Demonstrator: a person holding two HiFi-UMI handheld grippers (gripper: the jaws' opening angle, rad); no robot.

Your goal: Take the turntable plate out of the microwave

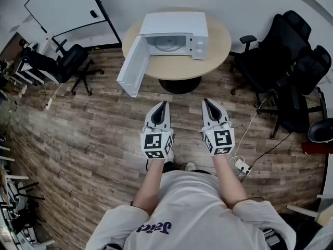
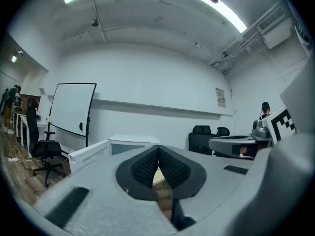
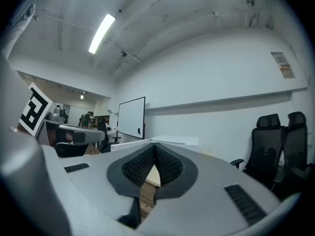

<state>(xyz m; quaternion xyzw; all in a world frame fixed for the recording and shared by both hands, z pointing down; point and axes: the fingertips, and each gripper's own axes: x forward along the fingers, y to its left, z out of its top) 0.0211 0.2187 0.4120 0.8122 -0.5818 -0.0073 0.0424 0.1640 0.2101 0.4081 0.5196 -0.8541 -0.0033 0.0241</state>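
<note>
Whiteboard (image 1: 62, 7), flat and glossy, stands well left of the microwave (image 1: 174, 24), with a black mesh office chair (image 1: 70, 61) between them. White and boxy, the microwave sits on a round pale-wood table (image 1: 218, 51). Its door (image 1: 132, 66) is swung wide to its left, and the round, pale turntable plate (image 1: 169, 44) lies inside its cavity. Short of the microwave, over wood-plank floor (image 1: 78, 129), the left gripper (image 1: 165, 103) and right gripper (image 1: 206, 102) point level at it. Each has its ribbed black pads (image 2: 145, 167) pressed together on nothing. Black padded chairs (image 1: 291, 61) crowd the microwave's right.
</note>
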